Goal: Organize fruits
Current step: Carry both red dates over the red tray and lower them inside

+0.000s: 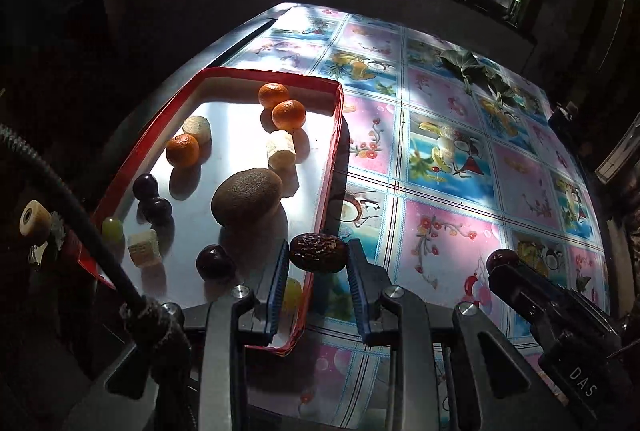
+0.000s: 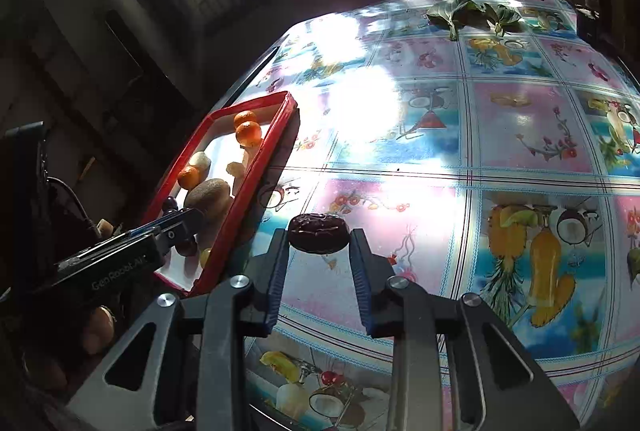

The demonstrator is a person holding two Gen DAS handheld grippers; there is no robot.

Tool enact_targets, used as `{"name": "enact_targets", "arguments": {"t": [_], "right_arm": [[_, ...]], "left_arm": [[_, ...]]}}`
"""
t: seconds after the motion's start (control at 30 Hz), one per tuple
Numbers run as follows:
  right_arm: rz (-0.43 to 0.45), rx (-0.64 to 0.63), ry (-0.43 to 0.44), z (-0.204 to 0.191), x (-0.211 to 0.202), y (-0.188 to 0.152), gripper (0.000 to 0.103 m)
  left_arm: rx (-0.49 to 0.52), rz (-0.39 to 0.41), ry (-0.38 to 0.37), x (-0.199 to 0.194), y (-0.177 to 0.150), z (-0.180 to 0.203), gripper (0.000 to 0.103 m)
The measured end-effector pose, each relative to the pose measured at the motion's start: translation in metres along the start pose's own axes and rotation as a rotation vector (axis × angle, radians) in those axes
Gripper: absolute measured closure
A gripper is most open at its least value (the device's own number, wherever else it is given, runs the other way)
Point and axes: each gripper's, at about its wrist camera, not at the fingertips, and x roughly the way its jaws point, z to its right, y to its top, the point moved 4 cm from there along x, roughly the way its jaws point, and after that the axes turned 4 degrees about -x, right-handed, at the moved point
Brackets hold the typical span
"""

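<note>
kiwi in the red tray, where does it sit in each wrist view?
Left wrist: kiwi lies left of centre, mid-tray, just beyond the left gripper.
Right wrist: kiwi shows at far left, mid-height, partly behind the left gripper body.
Shared landmark: red tray, its right rim.

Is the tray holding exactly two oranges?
No, the red tray holds three oranges.
</note>
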Motion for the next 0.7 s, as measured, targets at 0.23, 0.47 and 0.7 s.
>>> {"name": "enact_targets", "arguments": {"t": [0.23,0.47,0.7], "right_arm": [[-0.025,-0.053,0.011,-0.026,0.008,-0.007,0.07],[-0.055,-0.101,0.031,-0.05,0.02,-0.013,0.07],[-0.088,-0.148,0.054,-0.075,0.032,-0.018,0.07]], "left_arm": [[-0.01,0.043,0.078,-0.008,-0.003,-0.024,0.075],[-0.03,0.07,0.118,-0.012,-0.002,-0.043,0.075],[-0.062,0.077,0.142,-0.012,-0.001,-0.062,0.075]]}}
